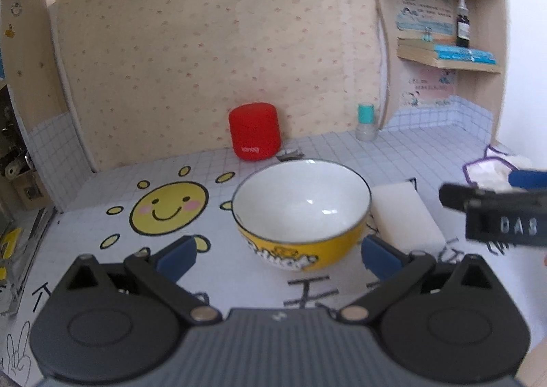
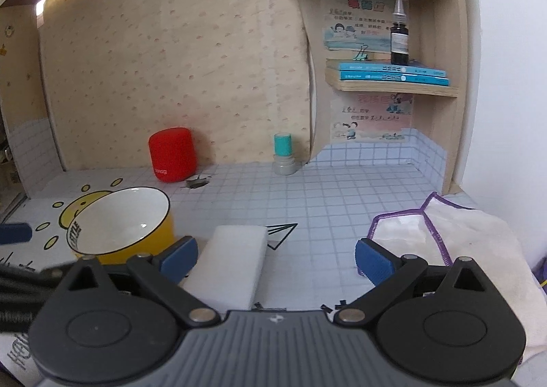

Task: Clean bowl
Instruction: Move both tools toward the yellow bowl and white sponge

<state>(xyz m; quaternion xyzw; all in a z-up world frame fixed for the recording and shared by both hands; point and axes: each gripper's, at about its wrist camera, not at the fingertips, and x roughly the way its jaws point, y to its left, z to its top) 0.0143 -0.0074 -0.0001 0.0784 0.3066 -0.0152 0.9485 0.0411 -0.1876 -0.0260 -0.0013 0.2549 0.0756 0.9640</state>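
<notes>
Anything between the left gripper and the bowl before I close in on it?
Nothing visible. The left gripper is open with the yellow bowl straight ahead between its fingers. The white sponge lies to the bowl's right, off that path.

My right tool is blurred and cut by the frame edge. Cloth runs off-frame at right. Wall poster text too small to read. Sponge near end hidden behind my tool's body

The left gripper and the right gripper look alike: ribbed grey body at six o'clock, two round black housings, black linkage arms with silver rivets, and ridged blue finger pads. White lettering marks one black side.
</notes>
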